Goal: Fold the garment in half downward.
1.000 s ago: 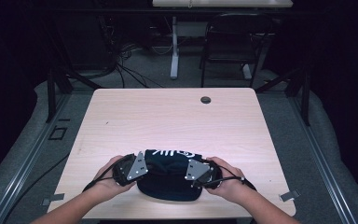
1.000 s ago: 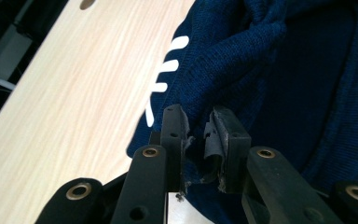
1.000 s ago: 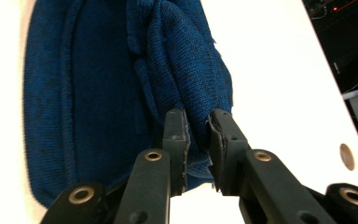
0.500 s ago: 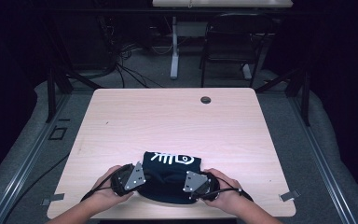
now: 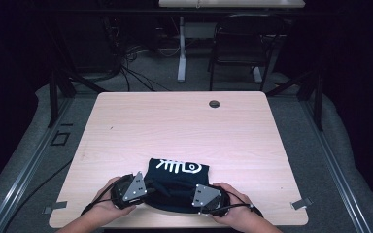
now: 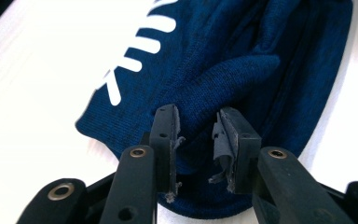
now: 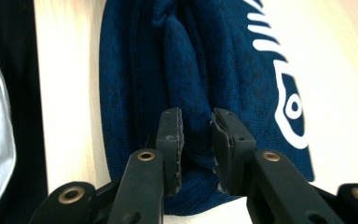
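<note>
both grippers let go of the folded navy garment at the table's near edge. the left gripper and right gripper have just been opening, pads parted, cloth loose between them. fold laid; next, probably back out cleanly without snagging.

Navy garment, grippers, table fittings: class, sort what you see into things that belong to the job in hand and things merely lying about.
Belongs to the job:
- navy garment with white print
- left gripper, jaws just opening, cloth between them
- right gripper, jaws just opening, cloth between them

Just lying about:
- round grommet in the table
- chair beyond
- floor cables
</note>
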The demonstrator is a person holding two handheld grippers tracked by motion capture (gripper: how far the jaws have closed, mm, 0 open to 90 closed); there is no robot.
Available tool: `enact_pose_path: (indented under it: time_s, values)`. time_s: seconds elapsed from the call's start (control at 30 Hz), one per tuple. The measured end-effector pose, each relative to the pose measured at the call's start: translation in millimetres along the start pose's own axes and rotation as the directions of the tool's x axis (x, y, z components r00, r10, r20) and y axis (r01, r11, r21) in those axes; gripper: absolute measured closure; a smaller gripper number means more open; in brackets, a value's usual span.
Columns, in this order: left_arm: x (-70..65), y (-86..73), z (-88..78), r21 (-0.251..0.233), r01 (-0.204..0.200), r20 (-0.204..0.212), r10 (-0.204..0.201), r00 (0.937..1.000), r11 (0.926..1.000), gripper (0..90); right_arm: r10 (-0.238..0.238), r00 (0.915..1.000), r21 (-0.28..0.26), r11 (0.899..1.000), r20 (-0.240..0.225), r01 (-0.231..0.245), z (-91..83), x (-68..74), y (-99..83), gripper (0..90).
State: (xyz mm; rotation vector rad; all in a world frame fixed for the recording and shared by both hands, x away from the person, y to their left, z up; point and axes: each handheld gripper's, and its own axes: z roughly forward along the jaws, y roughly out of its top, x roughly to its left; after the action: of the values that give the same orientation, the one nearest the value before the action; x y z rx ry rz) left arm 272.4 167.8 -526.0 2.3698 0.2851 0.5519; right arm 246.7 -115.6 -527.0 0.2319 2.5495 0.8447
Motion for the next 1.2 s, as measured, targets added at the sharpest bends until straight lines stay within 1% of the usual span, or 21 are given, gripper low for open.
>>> enact_pose_path:
  time_s: [0.03,0.1,0.13,0.17,0.23,0.33,0.4,0.5,0.6,0.67,0.73,0.8,0.9,0.93,0.97,1.0,1.03,1.1,1.13,1.17,1.2]
  values:
    - [0.0,0.0,0.0,0.0,0.0,0.0,0.0,1.0,1.0,68.1,0.007,1.0,-0.013,1.0,0.002,-0.007,-2.0,0.0,1.0,71.8]
    - [2.4,3.9,-4.1,-0.001,-0.003,-0.003,0.003,1.0,1.0,67.3,0.006,1.0,-0.016,1.0,0.002,-0.006,-4.9,-1.2,2.6,71.6]
    - [3.5,5.5,-5.6,-0.008,0.001,-0.005,-0.001,1.0,1.0,66.0,0.022,0.9997,-0.043,0.999,0.003,-0.022,-8.6,-2.2,5.3,71.5]
    - [6.6,8.3,-8.4,-0.017,0.005,-0.009,-0.005,1.0,0.9998,65.2,0.015,0.9999,-0.04,0.999,0.006,-0.015,-11.1,-3.8,7.3,71.4]
    - [7.9,9.5,-9.6,-0.025,0.01,-0.011,-0.01,0.9999,0.9997,63.0,0.033,0.9994,-0.063,0.998,0.007,-0.032,-13.7,-5.1,9.9,70.8]
    - [13.4,13.2,-13.1,-0.045,0.022,-0.022,-0.023,0.9995,0.9988,61.7,0.037,0.9991,-0.077,0.996,0.022,-0.035,-16.4,-8.6,12.6,70.3]
    - [15.3,14.4,-12.7,-0.046,0.026,-0.035,-0.028,0.999,0.9986,61.4,0.041,0.9988,-0.081,0.996,0.027,-0.039,-17.0,-11.7,12.9,70.4]
    - [17.0,14.2,-9.2,-0.038,0.037,-0.037,-0.038,0.9986,0.9986,59.1,0.063,0.9977,-0.063,0.996,0.025,-0.061,-13.7,-15.7,9.8,69.5]
    - [16.3,10.1,0.0,-0.023,0.06,-0.012,-0.06,0.9981,0.9979,56.9,0.078,0.9969,-0.044,0.996,0.011,-0.078,-9.5,-17.5,5.9,67.5]
    - [13.2,6.2,6.8,0.0,0.059,0.007,-0.059,0.9982,0.9983,54.9,0.096,0.9954,-0.025,0.995,-0.008,-0.096,-2.4,-15.7,-0.3,66.4]
    - [9.8,1.8,12.8,0.019,0.053,0.019,-0.053,0.9984,0.9984,54.8,0.102,0.9947,-0.021,0.995,-0.011,-0.102,-0.4,-14.2,-2.2,66.3]
    - [6.2,-4.3,18.6,0.04,0.047,0.032,-0.048,0.9983,0.9981,54.6,0.102,0.9942,0.007,0.995,-0.033,-0.102,4.6,-9.7,-6.3,66.6]
    - [4.4,-8.0,20.8,0.048,0.055,0.041,-0.057,0.9975,0.9973,54.5,0.103,0.9935,0.017,0.995,-0.048,-0.103,8.5,-7.0,-8.6,67.2]
    - [3.5,-10.9,22.7,0.054,0.058,0.049,-0.061,0.997,0.9969,54.5,0.104,0.9932,0.023,0.994,-0.051,-0.103,13.1,-4.3,-11.1,67.8]
    - [3.0,-12.1,23.8,0.053,0.063,0.047,-0.066,0.9967,0.9966,54.5,0.096,0.9934,0.04,0.995,-0.062,-0.094,14.6,-4.4,-11.7,68.0]
    - [2.9,-12.9,24.7,0.054,0.067,0.047,-0.069,0.9965,0.9963,54.5,0.107,0.9925,0.036,0.994,-0.059,-0.105,17.6,-2.9,-13.2,68.3]
    - [3.0,-13.5,25.8,0.055,0.071,0.044,-0.073,0.9963,0.996,54.5,0.094,0.9937,0.053,0.994,-0.062,-0.09,18.9,-4.0,-13.8,68.4]
    - [3.4,-13.7,26.9,0.057,0.076,0.042,-0.079,0.996,0.9954,54.4,0.101,0.9932,0.048,0.994,-0.058,-0.098,21.7,-4.0,-15.1,68.5]
    - [3.8,-13.9,28.7,0.056,0.08,0.033,-0.082,0.9961,0.9952,54.2,0.112,0.9922,0.055,0.993,-0.055,-0.109,24.5,-6.8,-16.6,68.8]
    - [4.6,-13.7,30.0,0.063,0.084,0.035,-0.087,0.9956,0.9944,54.2,0.119,0.9916,0.052,0.992,-0.051,-0.116,26.1,-8.4,-17.3,69.2]
    - [4.9,-13.8,32.1,0.063,0.09,0.029,-0.092,0.9953,0.9939,54.2,0.114,0.9924,0.064,0.992,-0.045,-0.111,26.8,-10.9,-17.4,69.4]
